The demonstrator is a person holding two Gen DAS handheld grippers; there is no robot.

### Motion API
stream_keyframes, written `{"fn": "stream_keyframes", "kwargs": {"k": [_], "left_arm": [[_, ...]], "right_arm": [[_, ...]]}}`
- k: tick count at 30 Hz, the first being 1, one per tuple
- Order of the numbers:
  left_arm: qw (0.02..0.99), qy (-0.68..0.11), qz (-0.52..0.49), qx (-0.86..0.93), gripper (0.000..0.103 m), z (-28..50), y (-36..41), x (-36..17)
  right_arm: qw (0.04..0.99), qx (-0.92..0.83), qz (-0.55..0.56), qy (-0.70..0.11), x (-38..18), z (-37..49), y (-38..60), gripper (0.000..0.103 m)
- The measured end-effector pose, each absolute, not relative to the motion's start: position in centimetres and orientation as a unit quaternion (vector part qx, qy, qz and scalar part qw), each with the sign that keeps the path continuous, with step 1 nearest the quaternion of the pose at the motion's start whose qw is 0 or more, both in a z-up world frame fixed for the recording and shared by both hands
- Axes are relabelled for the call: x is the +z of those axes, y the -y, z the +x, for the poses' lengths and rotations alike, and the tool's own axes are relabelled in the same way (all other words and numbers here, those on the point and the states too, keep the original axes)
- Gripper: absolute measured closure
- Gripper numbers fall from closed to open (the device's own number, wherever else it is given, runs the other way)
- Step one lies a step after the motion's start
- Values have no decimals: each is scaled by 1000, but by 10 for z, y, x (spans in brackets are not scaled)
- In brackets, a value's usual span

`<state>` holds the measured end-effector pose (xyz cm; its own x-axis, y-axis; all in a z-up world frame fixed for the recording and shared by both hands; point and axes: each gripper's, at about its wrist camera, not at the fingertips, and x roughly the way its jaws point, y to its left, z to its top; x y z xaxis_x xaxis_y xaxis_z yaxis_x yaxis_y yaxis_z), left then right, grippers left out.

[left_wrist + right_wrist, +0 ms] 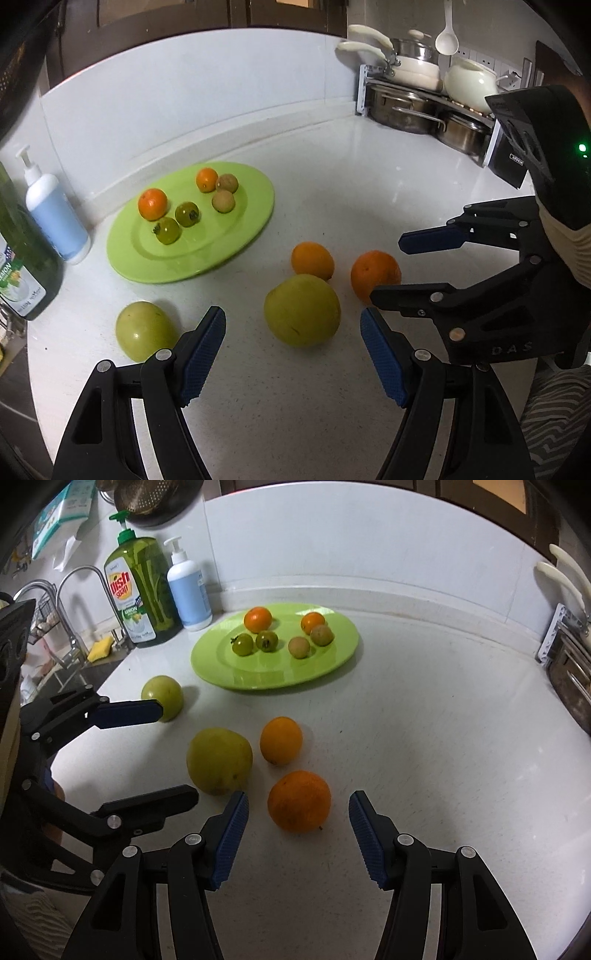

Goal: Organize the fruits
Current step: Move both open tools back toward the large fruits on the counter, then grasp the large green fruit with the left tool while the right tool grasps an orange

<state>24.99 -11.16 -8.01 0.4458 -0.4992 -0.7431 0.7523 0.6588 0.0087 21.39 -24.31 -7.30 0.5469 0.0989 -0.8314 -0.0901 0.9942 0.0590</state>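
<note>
A green plate point(236, 236) point(332, 657) holds two small oranges, two green tomatoes and two brown round fruits. On the white counter lie a large yellow-green fruit point(301, 310) point(218, 761), a green apple point(144, 330) point(162, 696) and two oranges point(312, 259) point(375, 275) point(280, 740) point(299, 800). My left gripper point(293, 350) is open and empty, its jaws either side of the large fruit, just short of it. My right gripper point(297, 830) is open and empty, just short of the nearest orange.
A dish soap bottle point(138, 590) and a white pump bottle point(55, 218) point(188, 590) stand left of the plate. A sink with a faucet point(70, 602) is at far left. A rack with pots point(424, 107) stands at the back right.
</note>
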Motion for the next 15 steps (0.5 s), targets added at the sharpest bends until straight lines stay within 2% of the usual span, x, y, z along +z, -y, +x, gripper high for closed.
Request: {"fn": "stream_keyframes", "kwargs": {"k": [11, 15], "left_arm": [[822, -384, 162, -387, 30, 265, 122, -95], [820, -386, 163, -390, 39, 267, 125, -98]], "right_arm": [[867, 55, 17, -494, -89, 223, 251, 47], [865, 61, 24, -497, -91, 226, 252, 51]]}}
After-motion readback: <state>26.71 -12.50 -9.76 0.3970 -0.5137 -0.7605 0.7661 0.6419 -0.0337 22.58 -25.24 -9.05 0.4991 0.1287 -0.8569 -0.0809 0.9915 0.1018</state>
